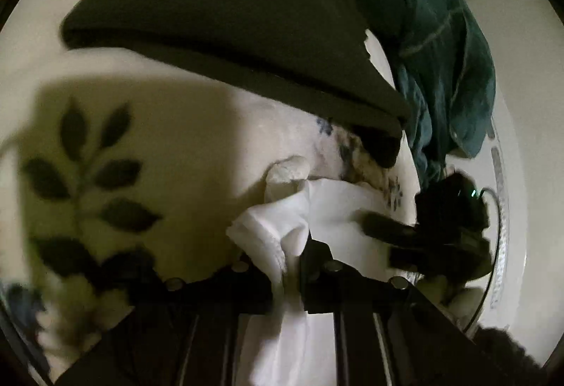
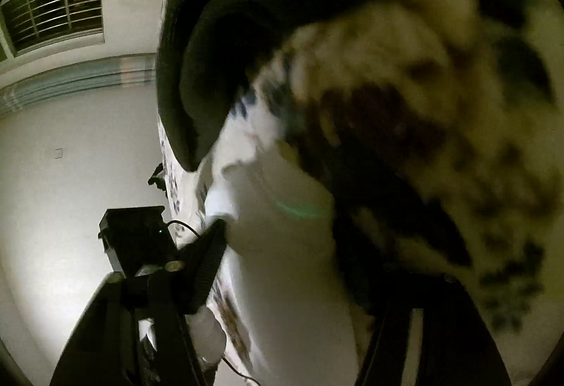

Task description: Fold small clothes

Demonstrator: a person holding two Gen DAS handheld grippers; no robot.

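Note:
A small white garment [image 1: 282,238] is pinched between the fingers of my left gripper [image 1: 292,266] and hangs down between them, over a cream bedsheet with a leaf print [image 1: 105,174]. My right gripper [image 1: 394,231] shows at the right of the left wrist view, its finger lying on the same white cloth. In the right wrist view the white garment [image 2: 282,262] fills the space between my right gripper's fingers [image 2: 208,259]; the picture is blurred. The other gripper's body [image 2: 137,241] shows at lower left.
A dark folded cloth [image 1: 225,23] lies on the bed beyond the white garment, also seen in the right wrist view [image 2: 218,44]. A crumpled teal garment [image 1: 437,44] lies to its right. A white wall and barred window [image 2: 53,5] are behind.

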